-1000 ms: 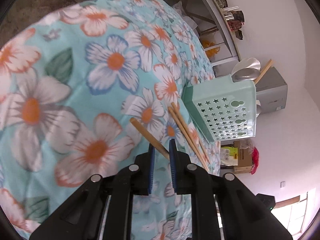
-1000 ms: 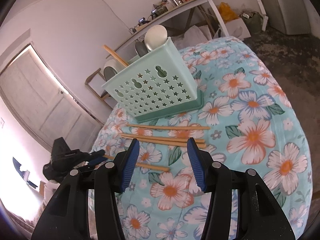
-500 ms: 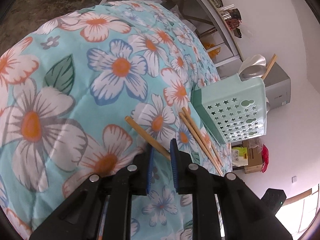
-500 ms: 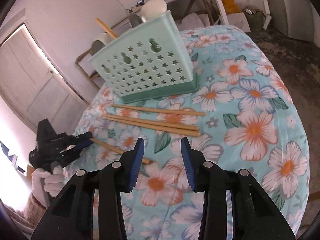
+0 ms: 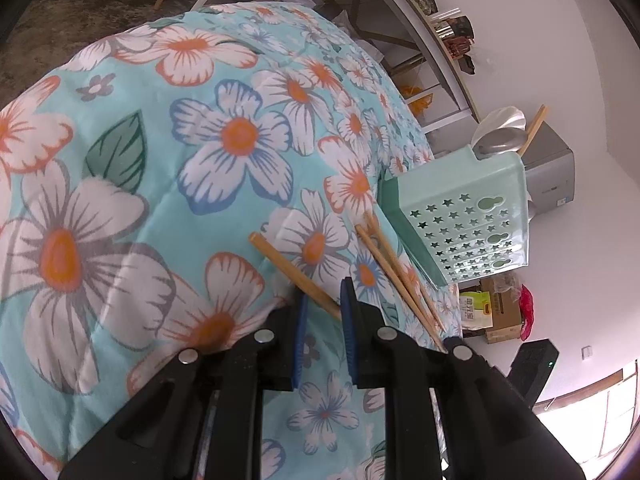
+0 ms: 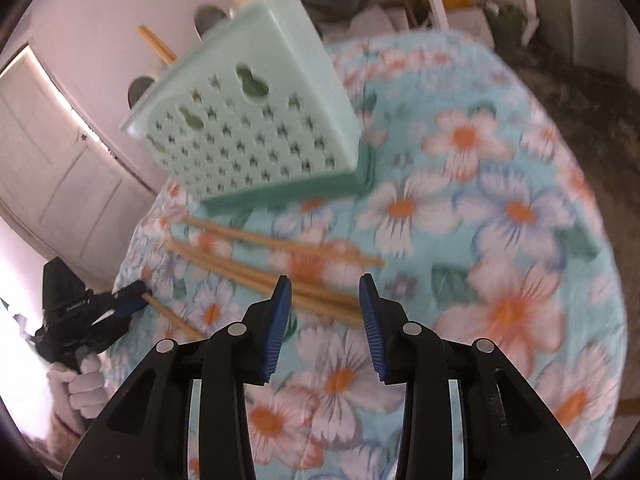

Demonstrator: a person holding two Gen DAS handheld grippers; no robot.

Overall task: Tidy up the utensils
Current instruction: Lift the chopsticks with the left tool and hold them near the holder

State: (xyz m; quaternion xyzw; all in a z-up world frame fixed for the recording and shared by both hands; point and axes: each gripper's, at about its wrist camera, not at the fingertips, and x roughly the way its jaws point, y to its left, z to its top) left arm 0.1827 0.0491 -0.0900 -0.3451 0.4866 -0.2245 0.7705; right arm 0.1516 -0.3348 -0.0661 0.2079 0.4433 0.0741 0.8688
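My left gripper (image 5: 323, 303) is shut on one wooden chopstick (image 5: 292, 270), gripped near one end, just above the floral cloth. Several more chopsticks (image 5: 394, 272) lie beside the mint utensil holder (image 5: 468, 216), which holds spoons and a chopstick. In the right wrist view my right gripper (image 6: 325, 295) is open, low over the loose chopsticks (image 6: 280, 264) in front of the holder (image 6: 248, 128). The left gripper (image 6: 120, 308) shows at the left there, holding its chopstick (image 6: 172, 316).
The table is covered by a turquoise floral cloth (image 5: 160, 140). A metal shelf rack (image 5: 420, 28) and a grey box (image 5: 548, 180) stand behind. A white door (image 6: 52, 152) is at the left in the right wrist view.
My right gripper has moved forward and down toward the loose chopsticks. My left gripper keeps its chopstick and has shifted slightly.
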